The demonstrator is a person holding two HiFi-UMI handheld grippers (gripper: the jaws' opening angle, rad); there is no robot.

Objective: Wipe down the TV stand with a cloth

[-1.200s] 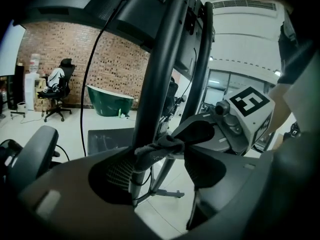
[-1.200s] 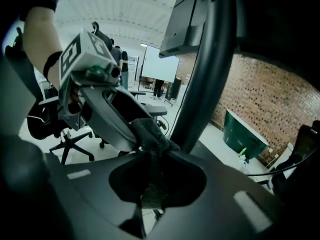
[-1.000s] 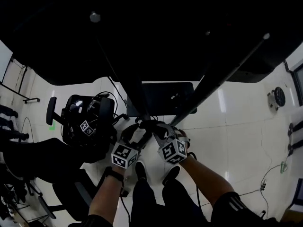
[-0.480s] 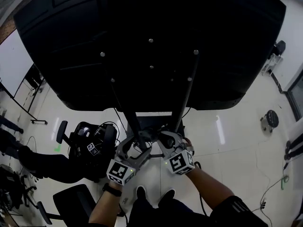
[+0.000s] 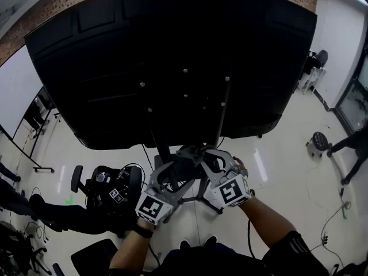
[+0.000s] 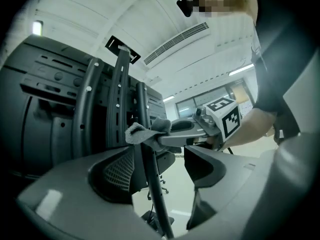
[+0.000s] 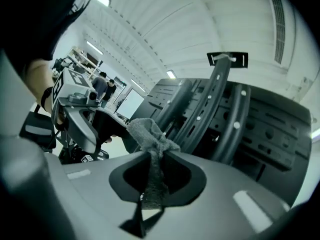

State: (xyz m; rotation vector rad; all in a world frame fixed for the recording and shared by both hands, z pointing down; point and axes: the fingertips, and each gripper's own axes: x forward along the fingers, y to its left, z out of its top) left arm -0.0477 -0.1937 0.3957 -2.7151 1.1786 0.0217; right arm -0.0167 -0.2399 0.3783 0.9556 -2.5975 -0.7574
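Both grippers now sit higher on the TV stand [image 5: 159, 149] than a moment ago, just under the TV [image 5: 172, 56]. The right gripper [image 7: 152, 156] is clamped on the cloth [image 7: 149, 136], held at a post. The left gripper [image 6: 159, 156] is spread wide around that post.

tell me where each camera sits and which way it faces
Head view: on the person's head, facing forward and down at the TV back and stand poles; shows both forearms, the left gripper and the right gripper.
Left gripper view: rides the left gripper, looks along its open jaws, a stand pole between them; the right forearm shows.
Right gripper view: rides the right gripper, looks along jaws shut on the cloth toward the TV back.
Shared: both gripper views show the cloth, poles and the opposite gripper.
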